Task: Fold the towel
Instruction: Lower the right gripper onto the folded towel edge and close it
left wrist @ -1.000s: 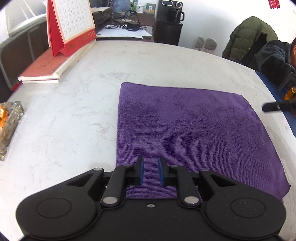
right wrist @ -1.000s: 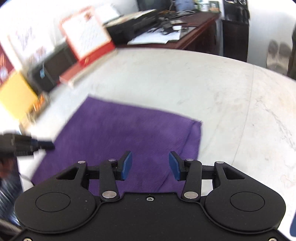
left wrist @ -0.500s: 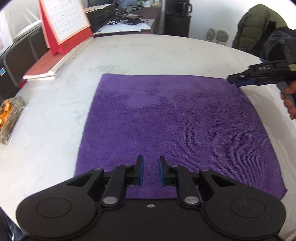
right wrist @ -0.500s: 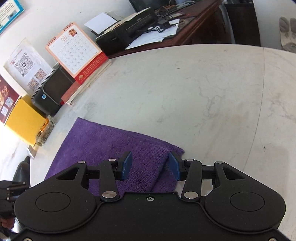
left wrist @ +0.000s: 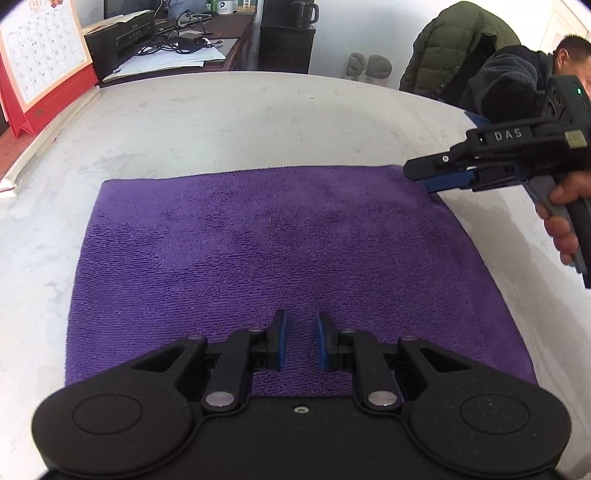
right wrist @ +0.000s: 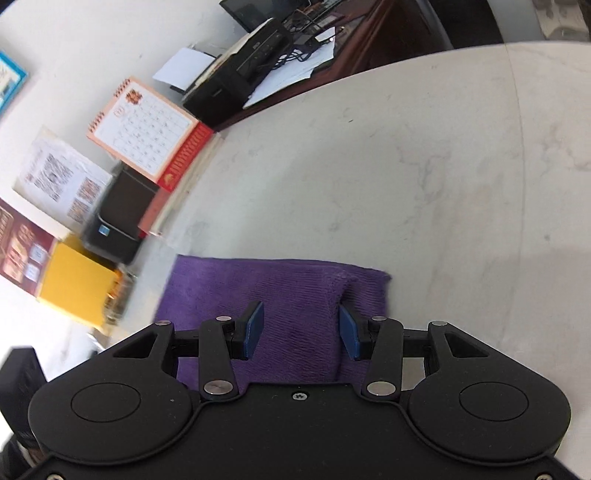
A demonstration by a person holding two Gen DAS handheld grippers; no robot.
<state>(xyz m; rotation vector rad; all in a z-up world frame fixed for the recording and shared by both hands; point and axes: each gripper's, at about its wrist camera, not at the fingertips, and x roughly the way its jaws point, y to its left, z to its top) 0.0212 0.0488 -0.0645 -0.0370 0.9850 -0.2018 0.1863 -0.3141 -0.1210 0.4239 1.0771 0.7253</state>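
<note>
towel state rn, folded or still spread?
Spread. The purple towel lies flat in one layer on the marble table, all four edges visible in the left wrist view, apart from a small bump at the right gripper.

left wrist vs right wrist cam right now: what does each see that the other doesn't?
Left wrist only: the whole purple towel spread flat, the right gripper side-on at its far right corner, the hand holding it, a green jacket.

Right wrist only: the towel corner bunched into a ridge between its own open pads, a yellow box, papers on the wall.

Both: the towel, the marble table, the red desk calendar, the black printer. The left gripper, narrowly open and empty, shows clearly only in its own view.
</note>
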